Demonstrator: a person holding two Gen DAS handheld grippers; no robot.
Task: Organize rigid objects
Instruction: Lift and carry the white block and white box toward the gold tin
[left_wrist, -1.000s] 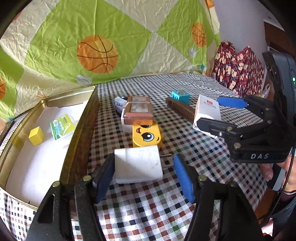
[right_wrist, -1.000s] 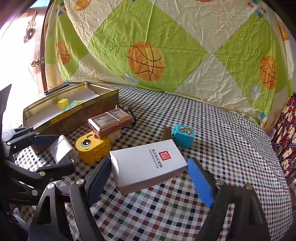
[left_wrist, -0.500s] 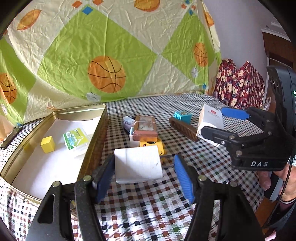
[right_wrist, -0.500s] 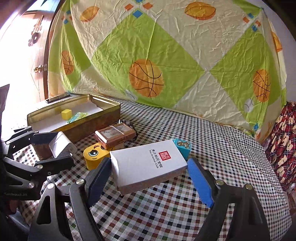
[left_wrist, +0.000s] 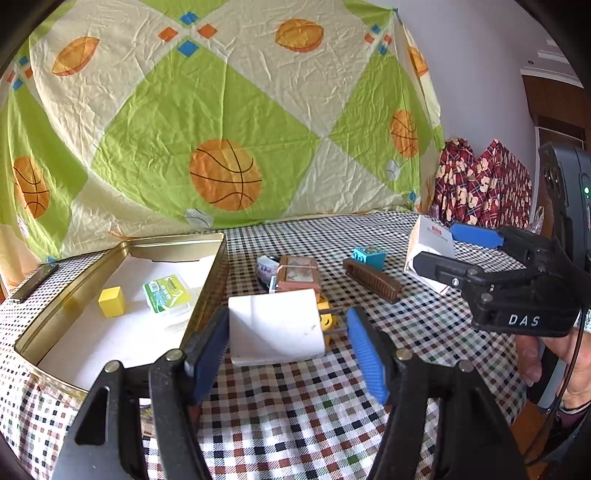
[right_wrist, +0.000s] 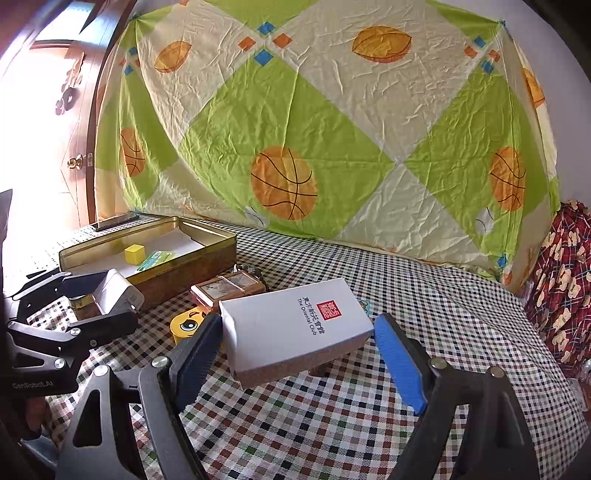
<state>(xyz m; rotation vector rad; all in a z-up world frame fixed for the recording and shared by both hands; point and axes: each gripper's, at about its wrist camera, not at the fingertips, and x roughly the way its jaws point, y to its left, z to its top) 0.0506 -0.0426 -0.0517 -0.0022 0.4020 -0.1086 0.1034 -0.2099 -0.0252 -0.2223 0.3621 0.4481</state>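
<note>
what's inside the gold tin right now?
In the gold tin: a yellow cube and a green-labelled clear box on white lining. Its near corner is hidden behind the left hand-held gripper.

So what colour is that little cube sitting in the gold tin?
Yellow. The cube lies inside the tin, clearest in the left wrist view.
</note>
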